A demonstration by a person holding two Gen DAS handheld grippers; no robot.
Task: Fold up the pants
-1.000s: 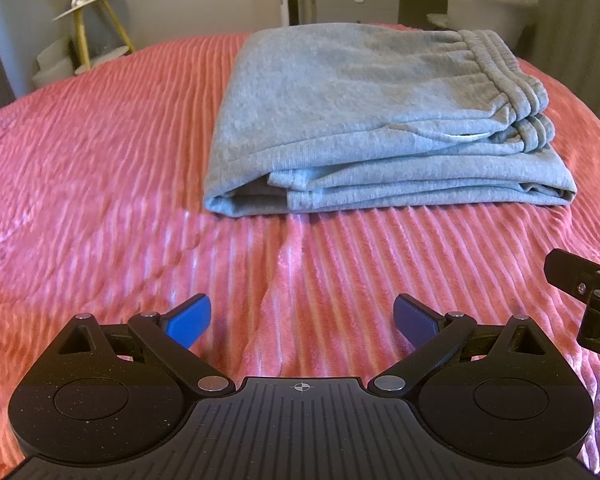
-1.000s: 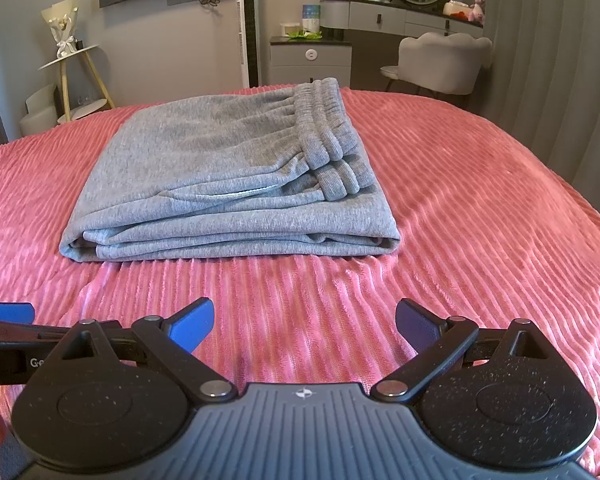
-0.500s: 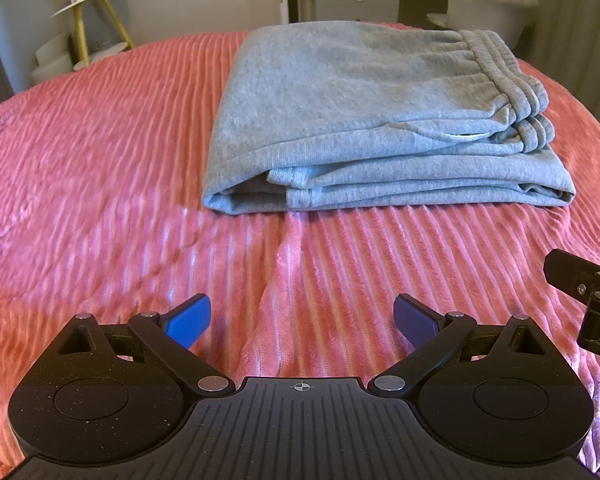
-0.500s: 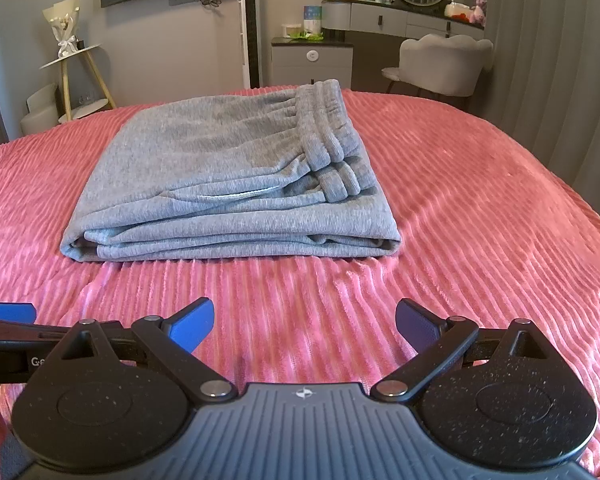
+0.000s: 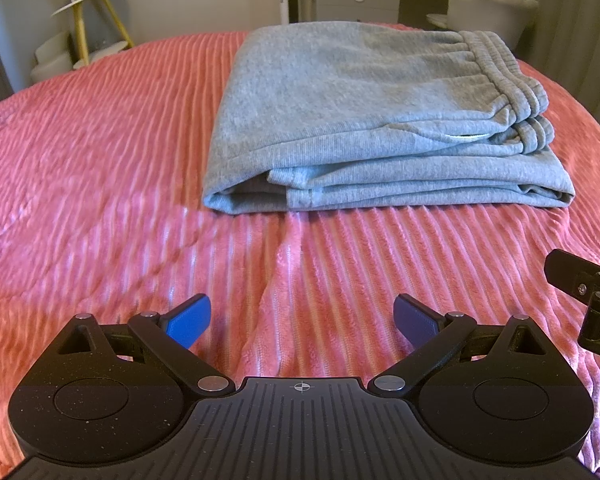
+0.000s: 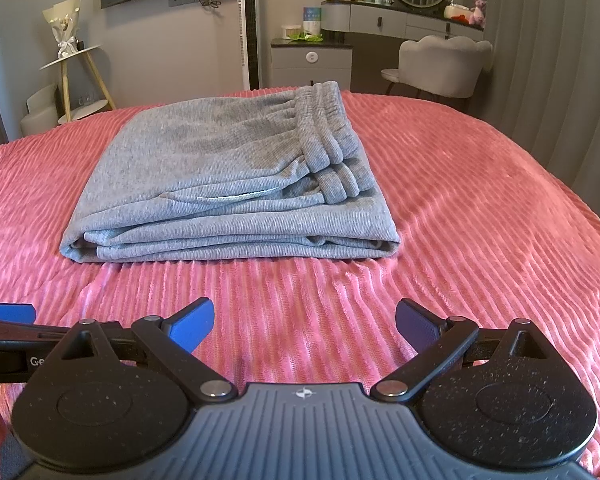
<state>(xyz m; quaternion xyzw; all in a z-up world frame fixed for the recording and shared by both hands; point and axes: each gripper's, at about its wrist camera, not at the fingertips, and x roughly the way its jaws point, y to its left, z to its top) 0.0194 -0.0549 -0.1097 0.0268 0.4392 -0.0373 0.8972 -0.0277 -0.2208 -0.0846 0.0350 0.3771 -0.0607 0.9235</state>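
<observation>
On the bed (image 6: 480, 208), mid-cover, the pants (image 6: 228, 184) lie stacked in several layers, waistband uppermost, so the folding looks finished. Both grippers sit short of the pants' near edge, low over the cover and touching nothing, which fits hands drawn clear of a done job: left gripper (image 5: 302, 320) has its jaws apart and empty, right gripper (image 6: 304, 322) likewise. Only the left view shows the open fold at the pants' near left corner; only the right view shows the dresser (image 6: 400, 20) beyond the pants
</observation>
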